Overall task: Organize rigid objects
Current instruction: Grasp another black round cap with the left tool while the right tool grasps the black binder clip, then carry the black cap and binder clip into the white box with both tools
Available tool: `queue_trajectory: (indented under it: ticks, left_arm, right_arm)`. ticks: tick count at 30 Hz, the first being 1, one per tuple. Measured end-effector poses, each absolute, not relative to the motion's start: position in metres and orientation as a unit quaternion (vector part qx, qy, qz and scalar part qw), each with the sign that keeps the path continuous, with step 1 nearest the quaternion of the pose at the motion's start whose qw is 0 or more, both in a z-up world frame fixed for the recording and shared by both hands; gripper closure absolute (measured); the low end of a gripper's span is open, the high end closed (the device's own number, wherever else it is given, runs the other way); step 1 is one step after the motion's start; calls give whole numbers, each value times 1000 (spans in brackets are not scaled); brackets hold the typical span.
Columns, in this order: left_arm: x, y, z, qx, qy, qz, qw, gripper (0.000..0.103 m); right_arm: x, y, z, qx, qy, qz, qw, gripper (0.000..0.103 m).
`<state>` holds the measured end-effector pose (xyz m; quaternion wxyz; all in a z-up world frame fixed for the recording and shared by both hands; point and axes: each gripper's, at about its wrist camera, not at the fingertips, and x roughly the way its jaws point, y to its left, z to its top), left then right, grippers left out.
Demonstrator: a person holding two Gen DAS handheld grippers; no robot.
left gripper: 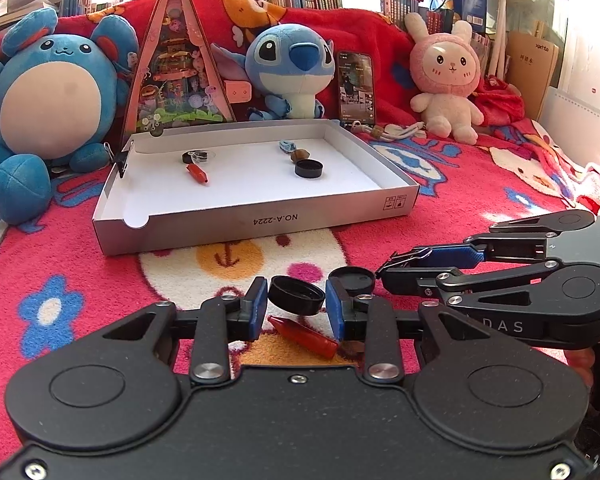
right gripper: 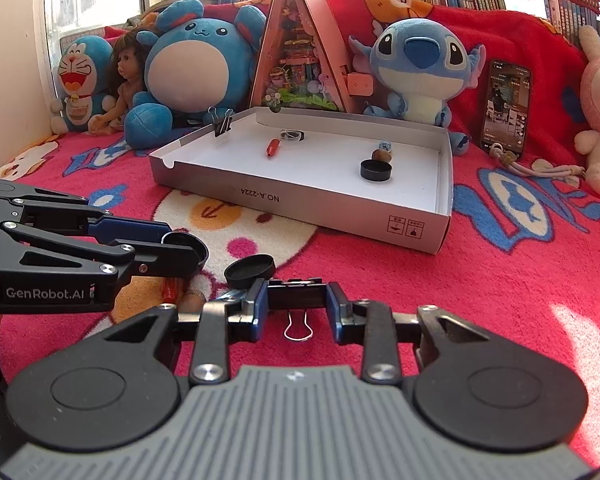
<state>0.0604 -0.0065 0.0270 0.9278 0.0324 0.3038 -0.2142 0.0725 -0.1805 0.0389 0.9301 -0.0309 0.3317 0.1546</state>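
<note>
My left gripper (left gripper: 297,305) is shut on a black bottle cap (left gripper: 296,294), tilted, just above the blanket. A red crayon (left gripper: 303,337) lies under it. A second black cap (left gripper: 352,279) lies on the blanket just beyond. My right gripper (right gripper: 296,307) is shut on a black binder clip (right gripper: 298,292), its wire handle hanging toward the camera. The right gripper also shows in the left wrist view (left gripper: 384,270), touching the second cap. The white cardboard tray (left gripper: 256,222) holds a black cap (left gripper: 309,169), a red crayon (left gripper: 197,173), a nut and small items.
Plush toys (left gripper: 288,72), a triangular diorama (left gripper: 176,68) and a phone (left gripper: 355,88) stand behind the tray. A binder clip (right gripper: 221,122) grips the tray's left wall. A cord (right gripper: 536,166) lies right of the tray. The red patterned blanket (left gripper: 460,184) covers everything.
</note>
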Motion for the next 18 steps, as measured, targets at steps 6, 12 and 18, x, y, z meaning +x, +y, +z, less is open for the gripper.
queue_trajectory:
  ticks: [6,12,18]
  left_arm:
    - [67,-3,33,21,299,-203,932,73]
    - [72,-2,38,15,294,-196,935,73]
    - [74,-2,41,12,288,-194,938,73]
  right_arm:
    - [74,-185,47,-26,318,141,937,66]
    - [77,-189,53,-19,305,126,944,66]
    - [80,-191,58,-15,294,116,949,66]
